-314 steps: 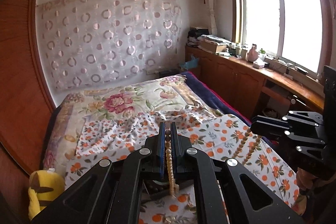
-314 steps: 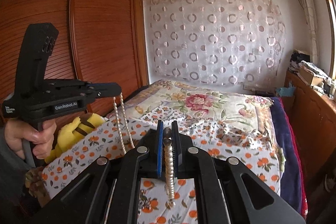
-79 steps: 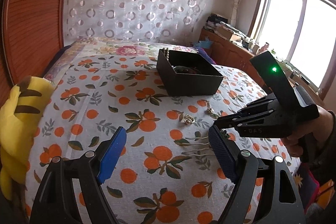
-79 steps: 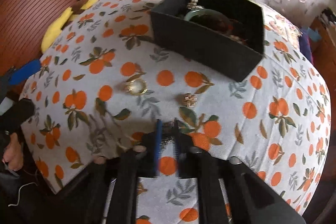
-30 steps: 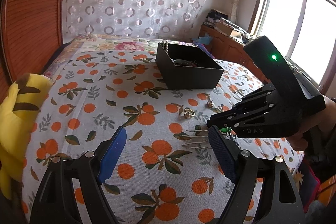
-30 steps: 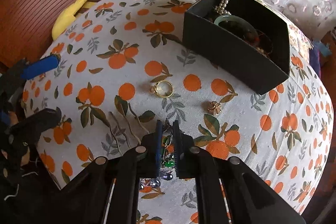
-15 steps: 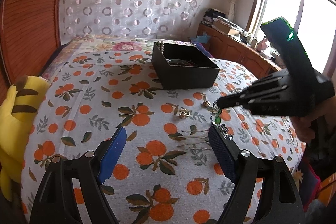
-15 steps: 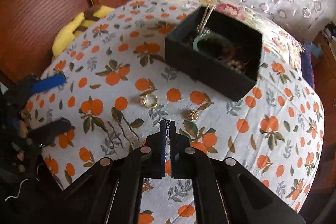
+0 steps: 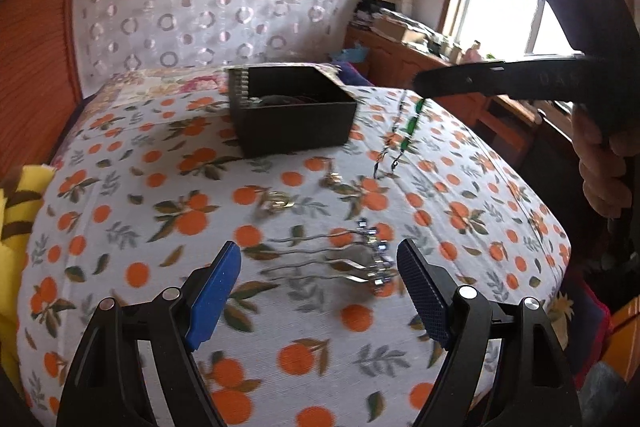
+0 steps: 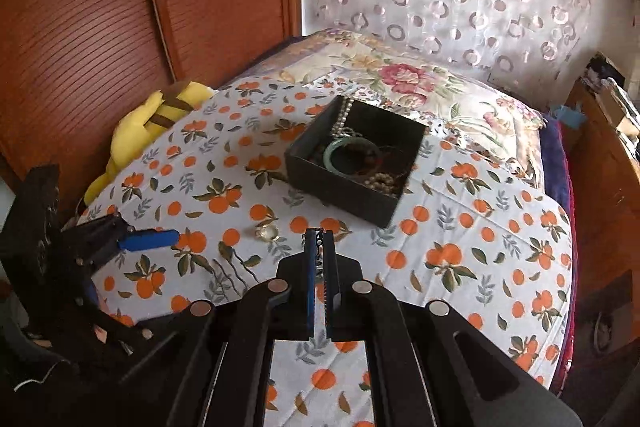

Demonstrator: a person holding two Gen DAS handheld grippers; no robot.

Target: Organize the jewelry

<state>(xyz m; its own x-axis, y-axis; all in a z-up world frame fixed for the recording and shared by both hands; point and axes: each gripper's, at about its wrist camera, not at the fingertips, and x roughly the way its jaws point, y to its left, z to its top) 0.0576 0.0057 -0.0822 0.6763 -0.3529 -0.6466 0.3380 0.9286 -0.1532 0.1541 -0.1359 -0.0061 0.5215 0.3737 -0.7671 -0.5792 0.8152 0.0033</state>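
My right gripper (image 10: pixel 319 233) is shut on a thin dark chain with green beads (image 9: pixel 408 127). The chain dangles above the orange-print cloth, just right of the black box (image 9: pixel 294 119). That box (image 10: pixel 356 167) holds a green bangle (image 10: pixel 352 155), with a pearl strand (image 10: pixel 344 119) draped over its far wall. My left gripper (image 9: pixel 318 251) stands open and low over a silver hair comb (image 9: pixel 360 259); nothing is between its pads. A gold ring (image 9: pixel 276 203) and a small gold flower piece (image 9: pixel 332 181) lie between the comb and the box.
A yellow plush toy (image 10: pixel 148 131) lies at the bed's left edge beside the wooden wardrobe (image 10: pixel 100 27). A wooden counter (image 9: pixel 440 67) runs under the window on the right. The cloth drops away at the near and right edges.
My right gripper has risen off the cloth with the green-beaded chain, which now hangs free nearer the box. My left gripper has slid sideways, bringing the hair comb between its fingers.
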